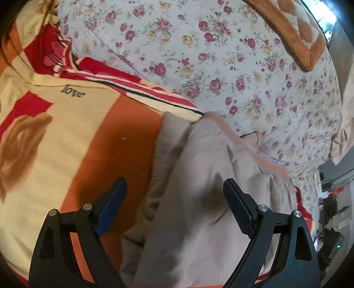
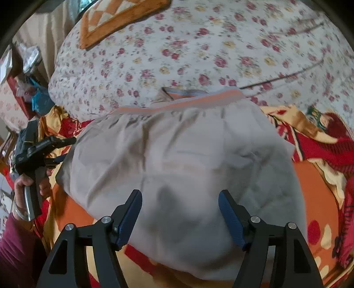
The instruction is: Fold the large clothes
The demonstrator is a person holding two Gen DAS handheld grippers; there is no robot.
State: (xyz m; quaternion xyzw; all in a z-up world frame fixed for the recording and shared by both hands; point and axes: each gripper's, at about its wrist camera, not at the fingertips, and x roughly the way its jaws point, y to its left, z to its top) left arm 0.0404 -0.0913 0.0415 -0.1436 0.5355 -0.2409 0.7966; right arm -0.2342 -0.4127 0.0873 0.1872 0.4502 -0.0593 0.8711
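Grey-beige fabric garment with an orange waistband: one
Black two-finger grippers with blue pads: two, left gripper and right gripper
Orange, cream and red printed blanket: one
White quilt with a rose print: one
Orange and cream checked cushion: one
Hand on the left gripper's handle: one

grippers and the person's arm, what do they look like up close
Both the left gripper and the right gripper have black angular frames with triangular cut-outs, round silver pivot pins, and dark blue textured pads on the fingers. In the right wrist view, the left gripper's body is black with a silvery handle in the hand, above a dark maroon ribbed sleeve.
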